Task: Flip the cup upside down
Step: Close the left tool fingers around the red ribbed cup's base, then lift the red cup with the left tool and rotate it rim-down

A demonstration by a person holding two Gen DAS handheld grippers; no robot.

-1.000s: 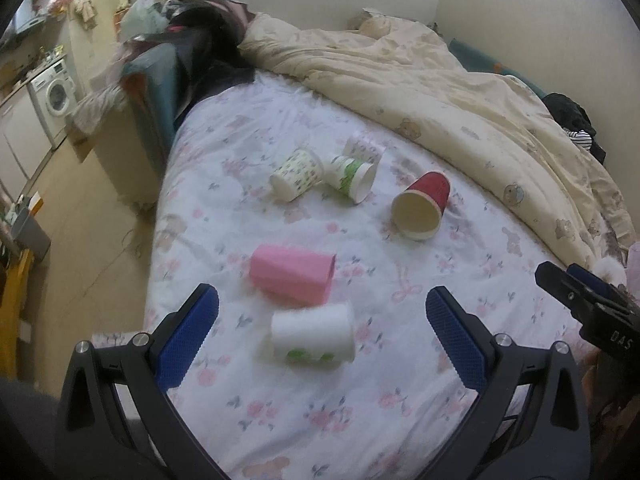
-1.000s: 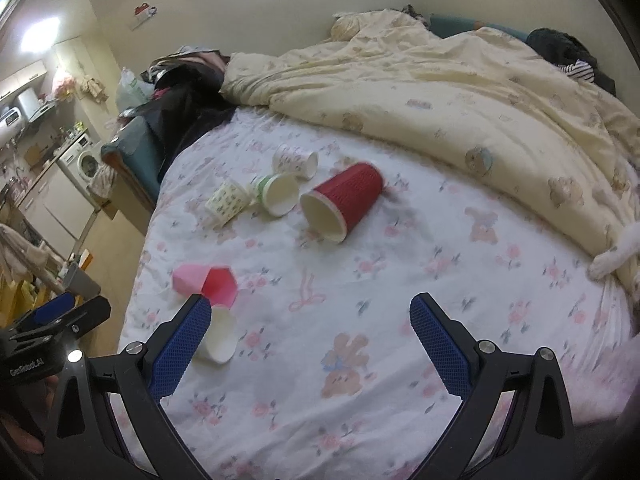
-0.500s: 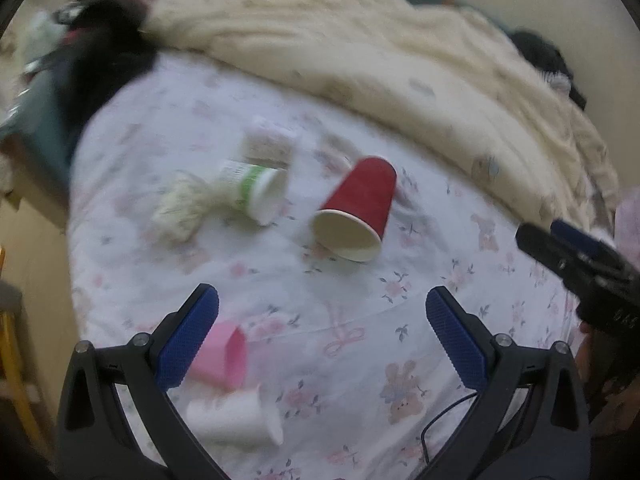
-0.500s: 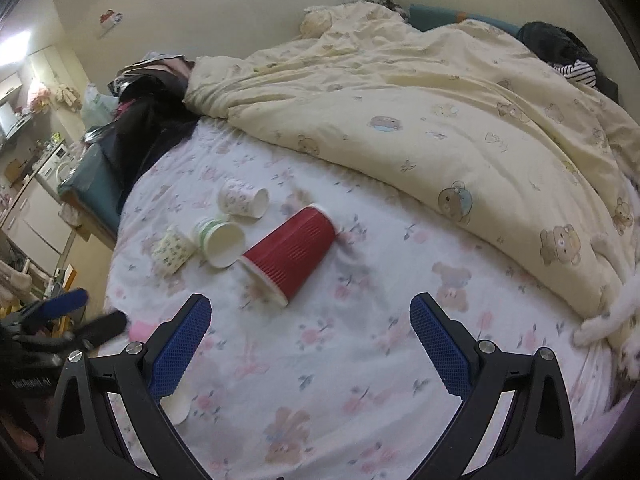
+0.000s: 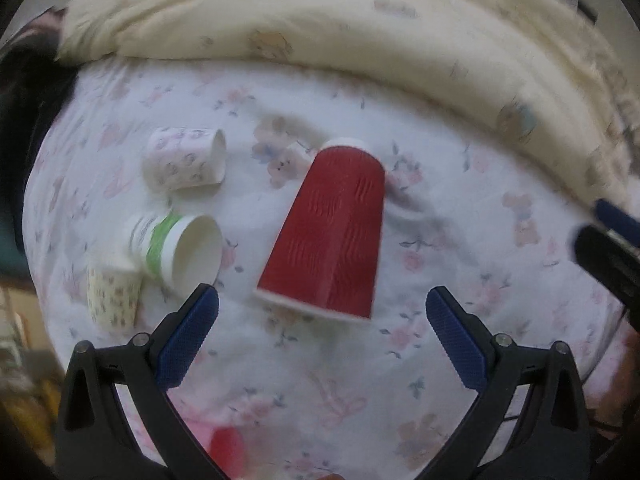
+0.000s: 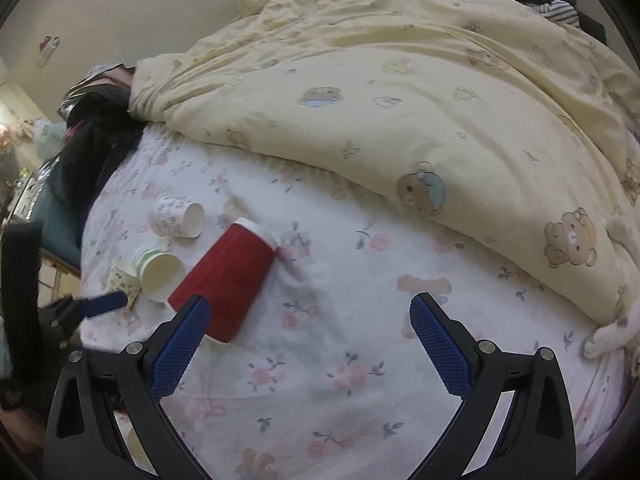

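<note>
Because both tools gape wide and hold nothing, the left tool (image 5: 322, 312) seems lined up to straddle the red cup (image 5: 334, 232), which lies on its side on the bed (image 5: 460, 248), mouth toward the camera. Farther left lie three small cups, blurred; the right tool (image 6: 310, 320) hangs beside.

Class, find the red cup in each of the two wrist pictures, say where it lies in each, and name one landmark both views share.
Left wrist view: the red cup lies on its side at centre, just beyond the open left gripper.
Right wrist view: the red cup lies left of centre, partly behind the right gripper's left finger.
Shared landmark: the green-banded white cup, immediately left of it.
</note>
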